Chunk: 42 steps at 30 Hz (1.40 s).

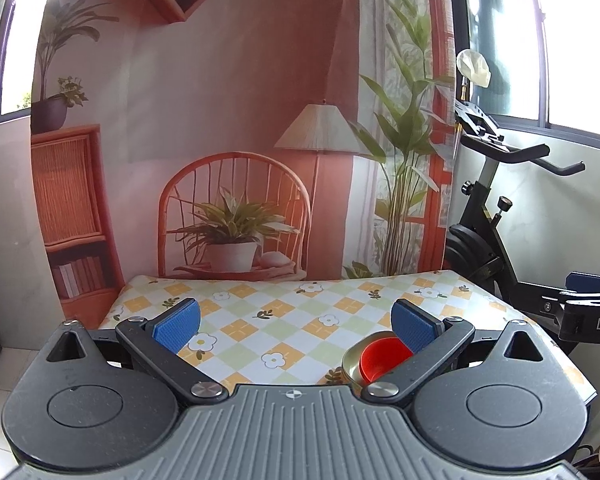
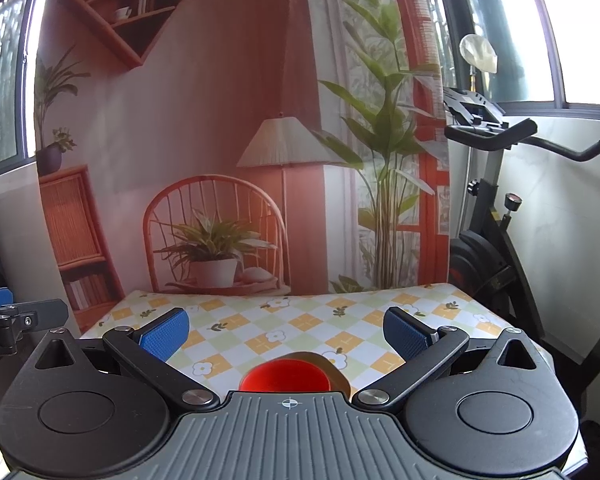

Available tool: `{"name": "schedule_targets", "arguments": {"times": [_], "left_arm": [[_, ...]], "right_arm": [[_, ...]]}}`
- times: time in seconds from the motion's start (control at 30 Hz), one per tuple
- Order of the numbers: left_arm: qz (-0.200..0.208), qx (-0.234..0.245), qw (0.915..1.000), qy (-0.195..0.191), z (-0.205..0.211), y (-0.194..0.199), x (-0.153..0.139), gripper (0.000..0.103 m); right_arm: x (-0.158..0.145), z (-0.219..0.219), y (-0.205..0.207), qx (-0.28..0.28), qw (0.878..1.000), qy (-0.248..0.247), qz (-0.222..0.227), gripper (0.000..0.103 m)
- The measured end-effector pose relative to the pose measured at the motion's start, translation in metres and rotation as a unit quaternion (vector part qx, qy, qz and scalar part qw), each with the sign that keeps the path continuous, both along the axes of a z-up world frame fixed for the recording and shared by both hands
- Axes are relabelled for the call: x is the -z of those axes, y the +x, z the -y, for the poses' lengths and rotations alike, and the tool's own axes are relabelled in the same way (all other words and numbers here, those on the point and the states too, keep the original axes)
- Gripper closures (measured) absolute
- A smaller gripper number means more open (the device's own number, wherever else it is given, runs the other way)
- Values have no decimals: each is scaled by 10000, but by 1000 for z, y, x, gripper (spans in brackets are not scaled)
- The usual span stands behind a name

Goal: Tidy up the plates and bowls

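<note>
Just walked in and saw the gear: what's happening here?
A person holds a two-finger tool in each hand over a table with a checked floral cloth. Both the left tool and right tool are open and empty. A red bowl sits nested in a metal bowl, untouched.

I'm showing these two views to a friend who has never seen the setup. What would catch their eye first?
Probably the red bowl, nested in a metal bowl near the front edge of the table with the flower-checked cloth. Next, the blue-padded fingers of each open hand-held gripper, left and right, framing the foreground. Behind the table hangs a printed backdrop of a cosy room, with an exercise bike to its right.
</note>
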<state>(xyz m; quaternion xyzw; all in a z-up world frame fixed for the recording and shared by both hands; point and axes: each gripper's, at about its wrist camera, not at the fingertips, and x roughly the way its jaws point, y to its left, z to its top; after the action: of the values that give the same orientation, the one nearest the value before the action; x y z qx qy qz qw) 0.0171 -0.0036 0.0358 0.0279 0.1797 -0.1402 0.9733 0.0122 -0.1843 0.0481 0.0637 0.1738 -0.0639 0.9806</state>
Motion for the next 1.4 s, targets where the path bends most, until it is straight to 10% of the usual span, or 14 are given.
{"name": "schedule_targets", "arguments": {"times": [1.4], "left_arm": [[-50, -91, 9999, 46, 1, 0, 0, 1]], "right_arm": [[3, 1, 2, 0, 10000, 19, -63, 0]]}}
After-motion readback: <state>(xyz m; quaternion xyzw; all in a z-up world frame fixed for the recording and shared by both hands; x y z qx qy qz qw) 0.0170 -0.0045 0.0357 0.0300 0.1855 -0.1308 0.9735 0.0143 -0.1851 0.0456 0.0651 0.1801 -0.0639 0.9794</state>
